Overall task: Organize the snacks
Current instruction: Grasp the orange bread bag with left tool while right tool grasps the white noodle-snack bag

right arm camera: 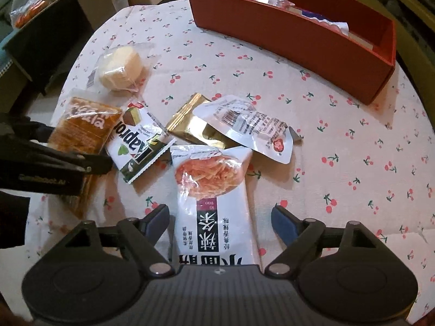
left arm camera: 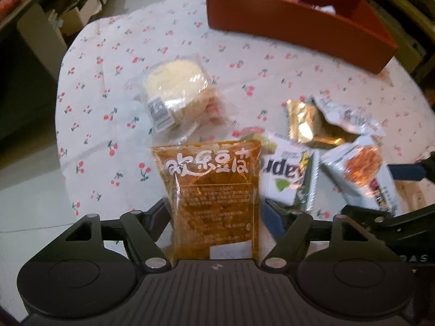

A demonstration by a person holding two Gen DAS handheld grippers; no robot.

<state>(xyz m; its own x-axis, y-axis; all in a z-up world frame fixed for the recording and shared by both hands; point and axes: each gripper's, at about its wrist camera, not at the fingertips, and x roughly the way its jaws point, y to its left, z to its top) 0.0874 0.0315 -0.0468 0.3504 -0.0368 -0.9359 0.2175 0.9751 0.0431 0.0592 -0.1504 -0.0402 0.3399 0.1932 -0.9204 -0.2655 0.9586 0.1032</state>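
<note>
Both hand-held grippers straddle light, crinkly, slippery packets near the red box (right arm camera: 299, 27): left (left arm camera: 217, 212) around the orange pack (left arm camera: 214, 190), right (right arm camera: 220, 217) around the white pack (right arm camera: 214, 203), neither visibly clamped; mid-body grips suit.

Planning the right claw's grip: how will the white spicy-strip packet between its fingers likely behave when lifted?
The white packet looks like soft, thin film, so it will probably sag beyond the right claw. It looks glossy, so possibly slippery. It lies flat, so it is unlikely to roll.

White Chinese characters mark the orange packet (left arm camera: 214, 190). "Kapro" shows on the white wafer wrapper (right arm camera: 136, 144). Black-banded Chinese characters run down the white noodle-snack packet (right arm camera: 212, 203).
</note>
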